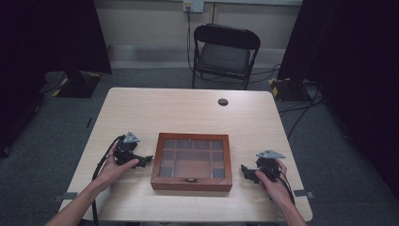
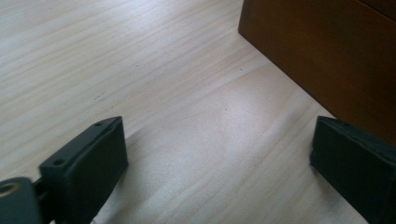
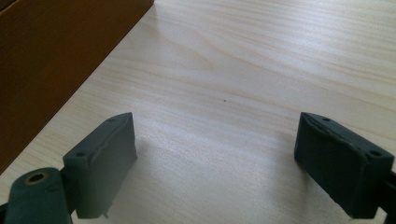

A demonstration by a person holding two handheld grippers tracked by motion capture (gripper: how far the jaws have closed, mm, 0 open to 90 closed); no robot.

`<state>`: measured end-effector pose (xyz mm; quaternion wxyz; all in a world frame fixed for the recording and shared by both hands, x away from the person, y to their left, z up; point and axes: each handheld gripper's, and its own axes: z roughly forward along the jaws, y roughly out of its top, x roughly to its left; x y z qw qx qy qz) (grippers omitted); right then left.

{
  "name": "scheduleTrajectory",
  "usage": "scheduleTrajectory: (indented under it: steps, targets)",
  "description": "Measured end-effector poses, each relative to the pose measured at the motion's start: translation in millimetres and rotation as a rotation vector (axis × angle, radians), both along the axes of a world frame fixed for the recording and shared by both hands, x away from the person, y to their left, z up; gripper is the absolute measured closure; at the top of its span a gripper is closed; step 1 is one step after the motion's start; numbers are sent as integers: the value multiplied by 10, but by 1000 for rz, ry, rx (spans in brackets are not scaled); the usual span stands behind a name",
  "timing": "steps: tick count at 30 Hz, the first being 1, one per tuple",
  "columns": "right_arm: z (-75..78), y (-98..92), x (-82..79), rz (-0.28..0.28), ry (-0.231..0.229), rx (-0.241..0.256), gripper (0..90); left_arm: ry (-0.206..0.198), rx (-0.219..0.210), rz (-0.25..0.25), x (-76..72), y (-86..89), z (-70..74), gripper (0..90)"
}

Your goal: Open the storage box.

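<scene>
Flanking glass-lidded wooden box (image 1: 192, 162) at table (image 1: 188, 108) centre-front w/ left gripper (image 1: 145, 159) & right gripper (image 1: 244, 170), both jaws wide, empty, near box sides; approach step, prob. next: close in on front clasp (image 1: 190, 179), lift lid.

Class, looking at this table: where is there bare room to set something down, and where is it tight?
The table is bare between the wooden box and the far edge, apart from a round grommet. It is tight beside the box, where the left gripper and right gripper sit open.
</scene>
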<state>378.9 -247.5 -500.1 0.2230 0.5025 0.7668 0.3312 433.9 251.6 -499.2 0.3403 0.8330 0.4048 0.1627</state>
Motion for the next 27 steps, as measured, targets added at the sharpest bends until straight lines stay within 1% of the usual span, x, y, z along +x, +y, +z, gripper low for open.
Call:
scheduleTrajectory:
  steps: [1,3,4,5,6,7,9,10,11,12,13,14,15,16,17,18,19,20,22,24,25,26,27]
  targets:
    - [0,0,0,-1,0,-1,121,-1,9,0,1,12,11,66]
    - [1,0,0,-1,0,-1,121,-8,12,6,1,33,26,113]
    - [0,0,0,0,0,0,121,1,0,12,-5,38,36,155]
    - [0,0,0,0,0,0,121,1,-4,6,0,53,41,185]
    - [0,0,0,0,0,0,121,4,-4,16,-2,61,46,175]
    - [0,0,0,-1,0,-1,121,8,-3,14,-1,75,58,160]
    - [0,0,0,0,0,0,121,-7,-25,13,-10,88,97,199]
    - [0,0,0,0,0,0,121,-7,-25,13,-10,88,97,209]
    - [0,0,0,0,0,0,121,-17,-50,8,-20,99,155,207]
    - [0,0,0,0,0,0,121,-21,-74,6,-25,100,183,209]
    - [0,0,0,-1,0,-1,121,-28,-84,7,-36,106,211,215]
    - [0,0,0,0,0,0,121,-45,-100,9,-51,110,243,224]
    - [0,0,0,-1,0,-1,121,-49,-117,9,-61,111,260,233]
    - [0,0,0,-1,0,-1,121,-49,-117,9,-61,111,260,235]
    - [0,0,0,0,0,0,121,-43,-159,4,-75,120,296,242]
    - [0,0,0,0,0,0,121,-32,-180,-3,-81,123,304,254]
    - [0,0,0,0,0,0,121,-32,-180,-3,-81,123,304,267]
    - [0,0,1,0,0,0,121,-24,-190,-13,-92,115,330,275]
    - [1,0,0,0,0,-1,121,-45,-193,-22,-117,96,378,279]
    - [1,0,0,-1,0,-1,121,-45,-194,-29,-130,88,405,288]
    - [0,0,0,-1,0,-1,120,-22,-200,-57,-136,66,467,282]
    - [1,0,0,-1,0,-1,121,-17,-216,-58,-145,57,489,283]
    - [0,0,0,0,0,-1,120,-25,-217,-63,-157,52,513,290]
